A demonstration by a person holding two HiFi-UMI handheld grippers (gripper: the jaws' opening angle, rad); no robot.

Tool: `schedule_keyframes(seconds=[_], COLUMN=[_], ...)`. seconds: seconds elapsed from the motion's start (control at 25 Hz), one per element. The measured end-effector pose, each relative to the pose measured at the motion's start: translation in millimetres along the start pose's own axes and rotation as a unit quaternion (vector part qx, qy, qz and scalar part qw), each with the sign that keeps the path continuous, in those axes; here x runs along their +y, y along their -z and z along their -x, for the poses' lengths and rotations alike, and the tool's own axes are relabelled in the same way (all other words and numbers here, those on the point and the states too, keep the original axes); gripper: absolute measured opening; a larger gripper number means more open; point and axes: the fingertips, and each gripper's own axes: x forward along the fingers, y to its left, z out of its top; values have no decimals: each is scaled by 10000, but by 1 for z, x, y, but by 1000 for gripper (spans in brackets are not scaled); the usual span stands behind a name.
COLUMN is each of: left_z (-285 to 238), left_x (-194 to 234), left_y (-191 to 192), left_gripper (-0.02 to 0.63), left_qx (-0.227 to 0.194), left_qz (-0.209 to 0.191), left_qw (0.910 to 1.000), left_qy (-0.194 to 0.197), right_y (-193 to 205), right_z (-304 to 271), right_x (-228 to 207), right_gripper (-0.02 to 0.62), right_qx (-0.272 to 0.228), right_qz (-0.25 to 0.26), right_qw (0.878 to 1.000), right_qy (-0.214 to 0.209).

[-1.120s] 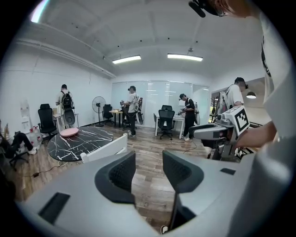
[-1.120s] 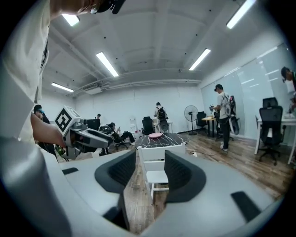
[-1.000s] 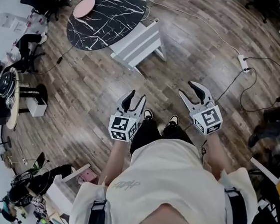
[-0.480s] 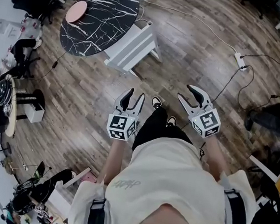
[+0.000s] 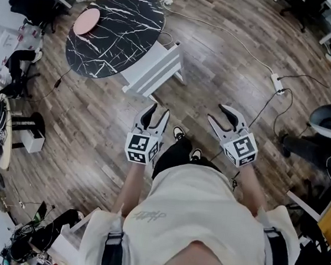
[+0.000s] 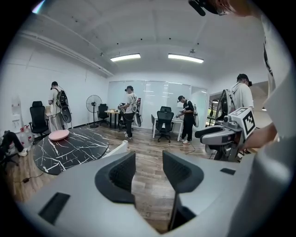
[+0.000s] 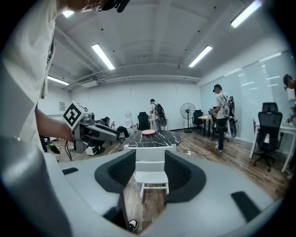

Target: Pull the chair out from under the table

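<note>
Head view, chair: the white chair sits upper middle, tucked against the black marbled table, well apart from your grippers
Head view, grippers: your left gripper and right gripper are both spread and hold nothing
Left gripper view, jaws: apart, only floor between them
Left gripper view, dish: the pink dish on the table at left shows nothing inside
Right gripper view, jaws: wide and empty, with the chair framed far beyond them at centre
Handling: the chair looks rigid and fairly light and should slide on wood, so take the backrest's top rail
</note>
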Motion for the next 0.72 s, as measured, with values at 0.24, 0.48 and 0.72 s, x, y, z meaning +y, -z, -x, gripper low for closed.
schedule_keyframes(seconds=[0.24, 0.48, 0.72], left_z=[-17, -30, -31], left_x=[48, 108, 136], left_y=[-20, -30, -45], left_gripper=[198, 198, 198], left_qx=[-80, -187, -452], left_qz=[-59, -97, 324], left_qw=[9999, 9998, 9984], left_qy=[-27, -37, -29], right_y=[-28, -57, -89], right_z=[-48, -113, -144], right_x=[-5, -2, 10], right_gripper=[192, 192, 193], right_qx=[85, 83, 132], right_qz=[163, 461, 683], right_qw=[9998, 9987, 9968], right_qy=[-52, -198, -394])
